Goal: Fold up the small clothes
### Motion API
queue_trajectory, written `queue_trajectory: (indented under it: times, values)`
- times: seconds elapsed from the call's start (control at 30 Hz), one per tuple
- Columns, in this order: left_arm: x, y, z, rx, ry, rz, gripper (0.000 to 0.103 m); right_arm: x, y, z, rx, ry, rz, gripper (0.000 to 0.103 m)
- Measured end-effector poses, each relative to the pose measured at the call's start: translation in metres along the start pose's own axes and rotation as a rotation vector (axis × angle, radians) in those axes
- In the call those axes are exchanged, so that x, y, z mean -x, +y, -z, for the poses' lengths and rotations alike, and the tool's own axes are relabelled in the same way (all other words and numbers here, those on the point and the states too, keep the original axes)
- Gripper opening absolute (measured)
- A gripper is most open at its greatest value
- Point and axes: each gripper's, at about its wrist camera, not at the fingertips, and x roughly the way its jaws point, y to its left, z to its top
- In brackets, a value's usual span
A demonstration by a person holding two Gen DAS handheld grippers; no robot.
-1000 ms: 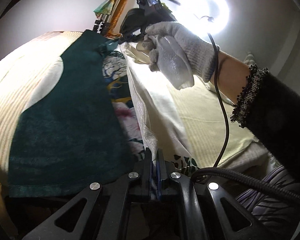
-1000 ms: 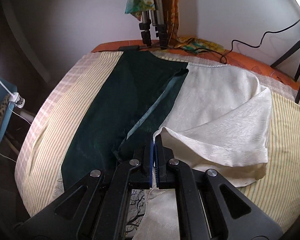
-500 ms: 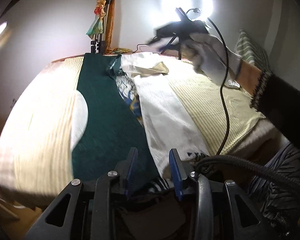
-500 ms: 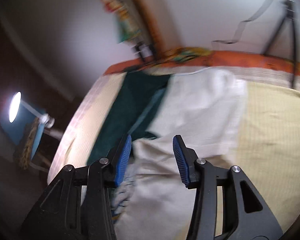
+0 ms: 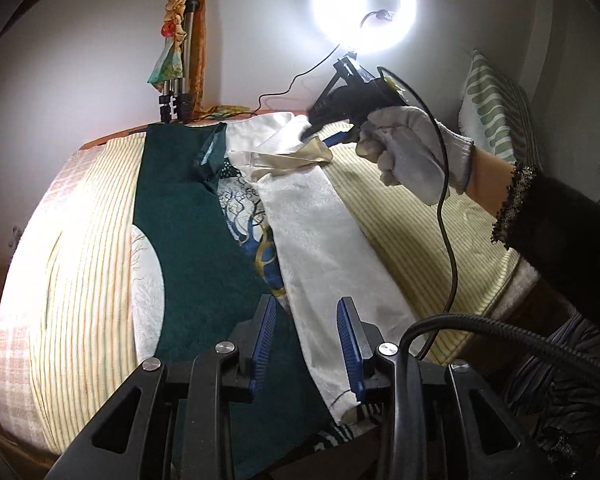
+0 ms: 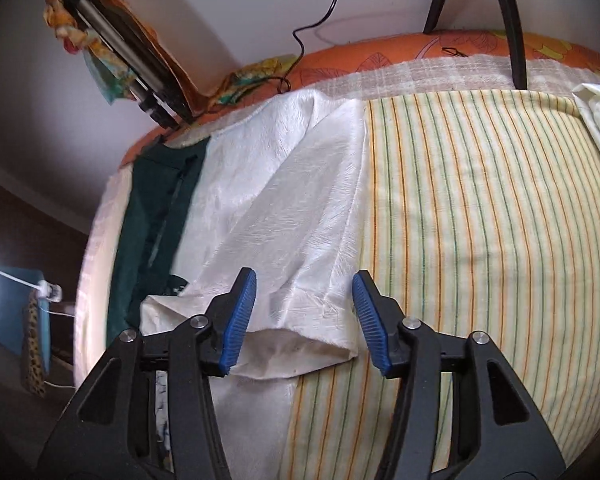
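No legible writing on cream garment point(image 6: 284, 216) or striped sheet point(image 6: 480, 216)

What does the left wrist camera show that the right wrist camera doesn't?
Only the left wrist view shows the ring light, the gloved hand and a printed fabric between the dark green and cream cloths. Only the right wrist view shows the cream sleeve's open cuff. Both show the striped bed, dark green cloth and cream cloth.
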Motion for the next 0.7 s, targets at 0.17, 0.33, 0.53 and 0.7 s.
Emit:
queue_trajectory:
  times: [0.17,0.33,0.53,0.7]
  values:
    - [0.011,0.018,0.003,0.044,-0.013,0.006,0.031,0.007,-0.001,-0.013,0.011,0.001,0.005,0.006]
    - [0.019,0.038,0.008,0.09,-0.013,0.008,0.031,0.027,0.022,-0.043,0.014,-0.056,-0.056,0.006]
    - [0.024,0.054,0.011,0.132,-0.017,0.01,0.03,0.019,0.083,-0.074,0.075,-0.085,-0.084,0.006]
    - [0.025,0.061,0.011,0.148,-0.009,0.013,0.03,-0.015,0.131,-0.085,0.156,-0.077,-0.066,0.006]
